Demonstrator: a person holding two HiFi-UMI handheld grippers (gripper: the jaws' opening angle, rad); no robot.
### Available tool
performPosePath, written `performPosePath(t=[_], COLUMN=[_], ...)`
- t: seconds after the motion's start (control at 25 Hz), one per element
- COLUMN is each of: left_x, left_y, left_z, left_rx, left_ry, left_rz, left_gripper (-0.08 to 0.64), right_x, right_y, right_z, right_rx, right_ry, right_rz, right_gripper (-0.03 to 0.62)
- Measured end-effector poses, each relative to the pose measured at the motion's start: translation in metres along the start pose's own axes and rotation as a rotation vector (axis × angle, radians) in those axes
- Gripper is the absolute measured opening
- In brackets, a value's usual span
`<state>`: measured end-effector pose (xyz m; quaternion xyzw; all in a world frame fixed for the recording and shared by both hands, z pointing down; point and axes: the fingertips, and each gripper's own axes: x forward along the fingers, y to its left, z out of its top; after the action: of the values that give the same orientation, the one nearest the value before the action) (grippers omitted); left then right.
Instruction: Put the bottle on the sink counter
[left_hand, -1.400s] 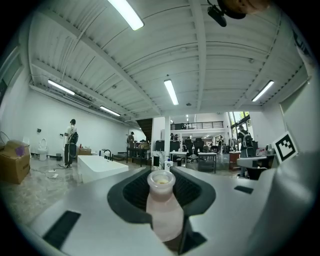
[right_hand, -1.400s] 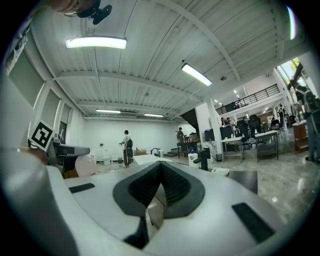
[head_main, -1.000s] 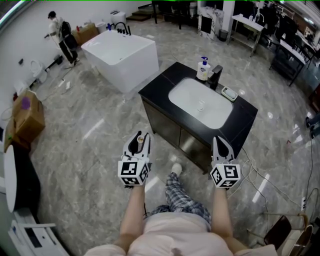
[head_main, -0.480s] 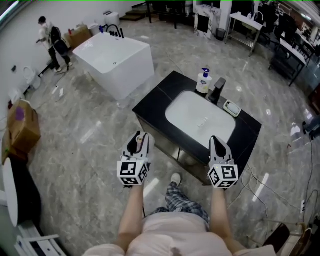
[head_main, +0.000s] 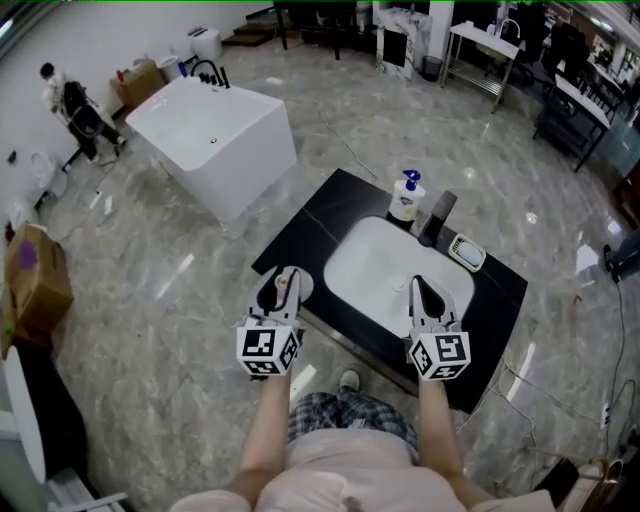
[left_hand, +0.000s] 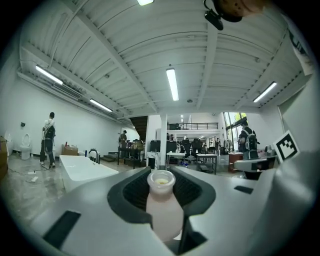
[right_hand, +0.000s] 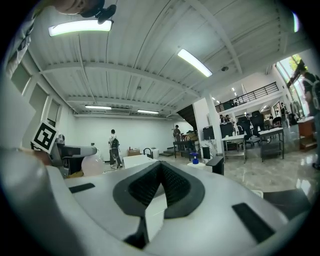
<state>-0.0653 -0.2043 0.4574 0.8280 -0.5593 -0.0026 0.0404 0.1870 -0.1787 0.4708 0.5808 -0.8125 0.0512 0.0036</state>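
Note:
A small pale pink bottle (head_main: 281, 282) stands upright between the jaws of my left gripper (head_main: 277, 295), which is shut on it. In the left gripper view the bottle (left_hand: 163, 210) fills the gap between the dark pads, its open mouth on top. The bottle hangs over the left front edge of the black sink counter (head_main: 300, 238). My right gripper (head_main: 424, 297) is shut with nothing in it, above the front of the white basin (head_main: 375, 265). In the right gripper view its pads (right_hand: 172, 187) meet, and the bottle (right_hand: 93, 165) shows at the left.
At the counter's back stand a blue-topped soap dispenser (head_main: 405, 197), a dark faucet (head_main: 436, 215) and a soap dish (head_main: 465, 251). A white bathtub (head_main: 215, 140) stands on the floor at the left, a cardboard box (head_main: 35, 275) and a person (head_main: 70, 100) farther left.
The sink counter has come closer. Both grippers, earlier over the floor in front of it, now hang over its front edge. The left gripper's hold on the bottle is unchanged.

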Motion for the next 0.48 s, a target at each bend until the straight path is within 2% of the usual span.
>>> performPosePath(t=[0.48], left_x=[0.066], left_y=[0.023], left_z=[0.0], left_rx=[0.006], left_ry=[0.042], left_rz=[-0.04], left_gripper=[0.132], right_x=[0.061], right_y=[-0.011], right_z=[0.007], right_rx=[0.031], right_ry=[0.005], right_rz=[-0.021], right_gripper=[0.015])
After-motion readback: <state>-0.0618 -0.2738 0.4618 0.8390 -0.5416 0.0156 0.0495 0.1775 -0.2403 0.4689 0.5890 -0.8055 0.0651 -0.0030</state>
